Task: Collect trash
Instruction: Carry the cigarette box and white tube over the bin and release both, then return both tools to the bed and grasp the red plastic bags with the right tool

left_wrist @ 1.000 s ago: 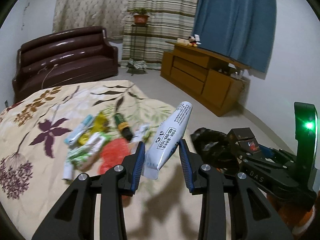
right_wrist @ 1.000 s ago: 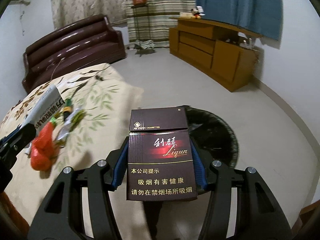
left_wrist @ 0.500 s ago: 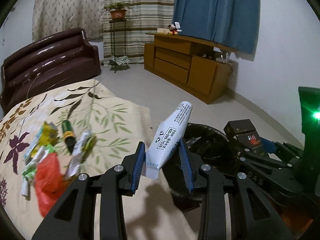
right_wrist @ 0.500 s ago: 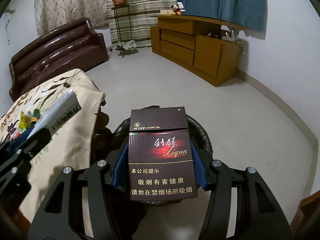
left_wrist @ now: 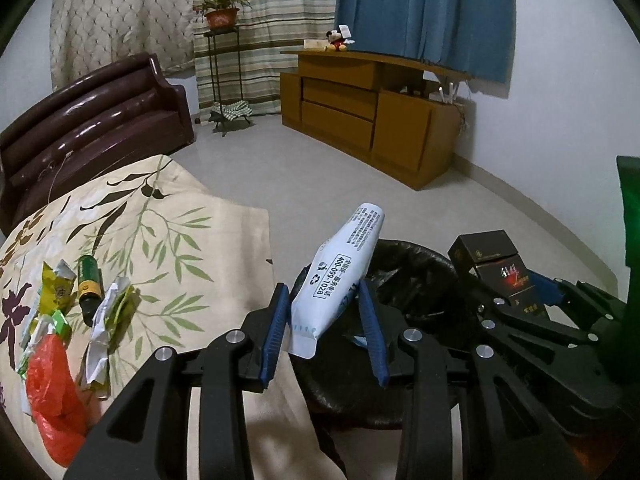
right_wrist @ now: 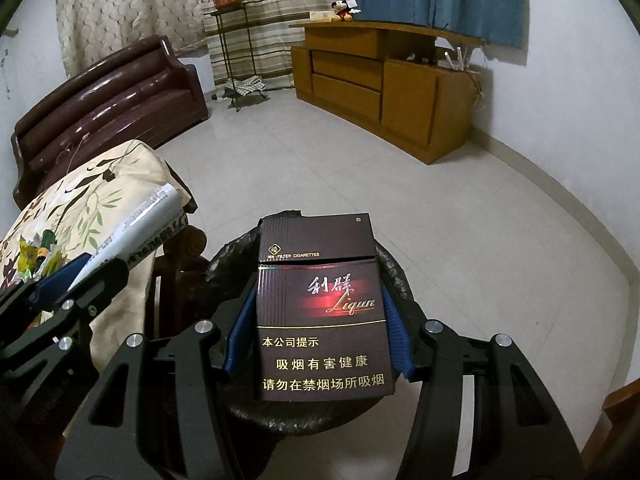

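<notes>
far left, on the floral tabletop (left_wrist: 168, 240): uncollected trash, namely a red bag (left_wrist: 52, 396), crumpled wrappers (left_wrist: 108, 320) and a small green bottle (left_wrist: 89, 284), lying close together near the edge. centre: the left tool (left_wrist: 324, 320), its blue pads closed on the crimped end of a white tube (left_wrist: 340, 276), which slants up and away over the near rim of the black-lined bin (left_wrist: 416, 264) on the floor beside the tabletop. right: the right tool (right_wrist: 316, 320), clamped on both sides of a dark cigarette pack (right_wrist: 320, 312), held flat above the bin (right_wrist: 396, 276) mouth. progress, judged: two items are carried to the bin but not yet dropped; the bin's contents cannot be made out. left to do: release both, then fetch the bag, wrappers and bottle.
</notes>
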### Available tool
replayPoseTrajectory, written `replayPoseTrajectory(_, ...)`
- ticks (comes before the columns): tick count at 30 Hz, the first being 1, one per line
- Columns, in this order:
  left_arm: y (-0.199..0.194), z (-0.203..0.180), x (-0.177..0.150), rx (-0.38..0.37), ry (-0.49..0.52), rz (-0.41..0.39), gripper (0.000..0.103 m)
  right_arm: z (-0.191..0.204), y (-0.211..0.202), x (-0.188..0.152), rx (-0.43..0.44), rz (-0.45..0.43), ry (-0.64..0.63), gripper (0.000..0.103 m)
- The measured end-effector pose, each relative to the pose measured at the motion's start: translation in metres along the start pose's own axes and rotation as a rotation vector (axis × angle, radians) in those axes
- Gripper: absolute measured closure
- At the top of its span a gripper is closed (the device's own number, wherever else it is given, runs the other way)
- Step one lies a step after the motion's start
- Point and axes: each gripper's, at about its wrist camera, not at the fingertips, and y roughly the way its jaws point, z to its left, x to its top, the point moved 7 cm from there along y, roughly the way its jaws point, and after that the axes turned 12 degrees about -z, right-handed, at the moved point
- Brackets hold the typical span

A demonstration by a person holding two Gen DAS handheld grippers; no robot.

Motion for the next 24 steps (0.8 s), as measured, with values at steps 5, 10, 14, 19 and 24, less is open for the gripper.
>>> replayPoseTrajectory(5,0.003,-0.001,0.001,0.010,-0.012,0.003,0.047,-0.005,0.008,-0.003,0.001,0.014,0.016,0.047)
replayPoseTrajectory(10,0.003,-0.001,0.002,0.018,-0.023,0.002,0.043,-0.008,0.009,-0.003,-0.005,0.017,0.023,0.047)
replayPoseTrajectory(14,-0.002,0.002,0.002,0.025,-0.030,0.000,0.038,-0.008,0.008,-0.004,-0.008,0.018,0.028,0.046)
replayPoseTrajectory(19,-0.010,0.010,0.003,0.041,-0.031,-0.005,0.037,-0.004,0.004,-0.006,-0.002,0.024,0.030,0.046)
replayPoseTrajectory(24,-0.025,0.028,0.001,0.073,-0.040,-0.009,0.036,0.004,-0.003,-0.009,0.011,0.027,0.034,0.046)
